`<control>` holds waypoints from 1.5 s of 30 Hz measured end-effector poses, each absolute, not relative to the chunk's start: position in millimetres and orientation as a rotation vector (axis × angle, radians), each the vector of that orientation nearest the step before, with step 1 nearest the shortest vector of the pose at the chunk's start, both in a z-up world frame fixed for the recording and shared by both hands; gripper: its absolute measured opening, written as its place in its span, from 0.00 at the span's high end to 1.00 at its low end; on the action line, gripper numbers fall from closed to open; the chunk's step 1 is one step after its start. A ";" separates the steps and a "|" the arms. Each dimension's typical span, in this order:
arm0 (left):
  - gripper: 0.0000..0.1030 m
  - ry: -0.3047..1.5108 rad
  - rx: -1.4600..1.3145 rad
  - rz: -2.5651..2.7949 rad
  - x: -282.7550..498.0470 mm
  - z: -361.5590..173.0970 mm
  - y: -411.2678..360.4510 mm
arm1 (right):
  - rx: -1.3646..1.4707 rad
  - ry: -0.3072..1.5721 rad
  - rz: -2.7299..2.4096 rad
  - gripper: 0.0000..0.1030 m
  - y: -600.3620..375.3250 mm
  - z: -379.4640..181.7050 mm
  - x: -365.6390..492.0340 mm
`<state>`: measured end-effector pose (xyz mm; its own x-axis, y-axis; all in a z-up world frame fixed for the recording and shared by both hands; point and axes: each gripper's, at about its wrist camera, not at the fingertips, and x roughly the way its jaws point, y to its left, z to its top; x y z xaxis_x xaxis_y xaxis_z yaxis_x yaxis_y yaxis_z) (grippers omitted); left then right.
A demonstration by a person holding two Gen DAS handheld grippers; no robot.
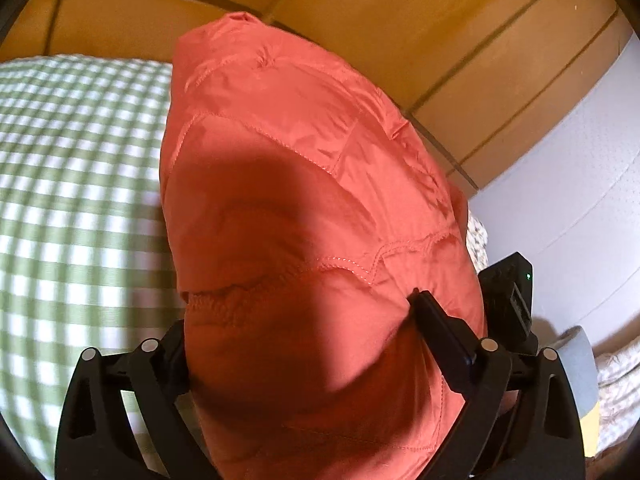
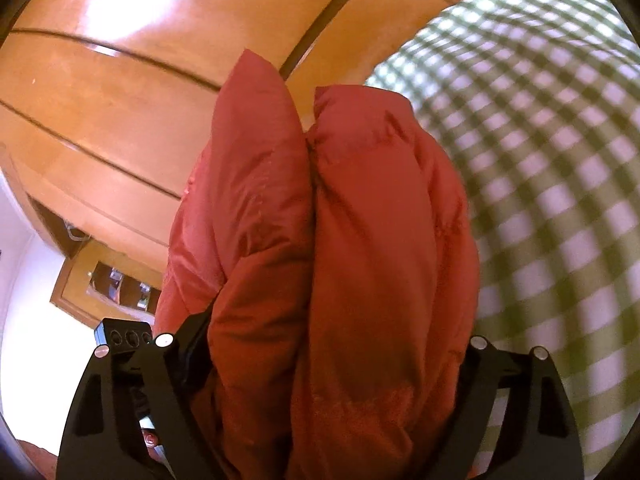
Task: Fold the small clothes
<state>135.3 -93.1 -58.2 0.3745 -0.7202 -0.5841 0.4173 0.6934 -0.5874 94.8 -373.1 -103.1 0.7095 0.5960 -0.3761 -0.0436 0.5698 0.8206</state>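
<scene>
A small red-orange garment (image 1: 304,208) with stitched seams hangs in front of the left wrist camera and fills the middle of the view. My left gripper (image 1: 316,340) is shut on its upper edge; one black finger (image 1: 436,328) shows on the right and the other is hidden behind the cloth. In the right wrist view the same garment (image 2: 340,240) hangs bunched in two thick folds. My right gripper (image 2: 328,360) is shut on it, and the cloth hides the fingertips. The garment hangs lifted above the bed.
A green and white checked bed cover (image 1: 72,200) lies to the left, and shows in the right wrist view (image 2: 560,180) at right. A wooden wardrobe (image 1: 400,20) stands behind. A pale wall (image 1: 580,180), a patterned pillow (image 1: 620,368) and the other gripper's body (image 1: 512,296) are at right.
</scene>
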 end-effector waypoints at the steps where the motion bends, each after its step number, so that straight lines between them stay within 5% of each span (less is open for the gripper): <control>1: 0.09 0.917 -0.368 -0.735 133.7 -55.2 -85.1 | 0.884 0.690 0.433 0.19 -363.1 -100.1 99.0; 10: 0.09 0.851 -0.364 -0.614 144.0 -45.8 -11.9 | 0.842 0.677 0.484 0.21 -298.5 -108.9 137.8; 16: 0.03 0.918 -0.429 -0.547 157.7 -89.8 3.3 | 0.781 0.667 0.374 0.06 -289.5 -119.5 140.2; 29: 0.03 0.704 -0.349 -0.456 89.2 -29.3 10.9 | 0.349 0.506 0.077 0.02 -255.7 -24.7 48.3; 36: 0.03 0.684 -0.054 -0.439 85.8 -24.6 -37.8 | 0.098 0.457 0.119 0.02 -200.6 6.7 83.5; 38: 0.03 0.688 -0.015 -0.415 91.6 -34.1 -45.9 | 0.054 0.467 0.192 0.10 -184.1 11.2 102.5; 40: 0.03 0.676 -0.023 -0.409 90.8 -36.9 -46.9 | -0.008 0.537 0.189 0.38 -173.0 6.8 128.7; 45: 0.03 0.674 -0.001 -0.419 94.3 -46.7 -53.1 | -0.055 0.636 0.057 0.43 -184.6 -34.1 185.8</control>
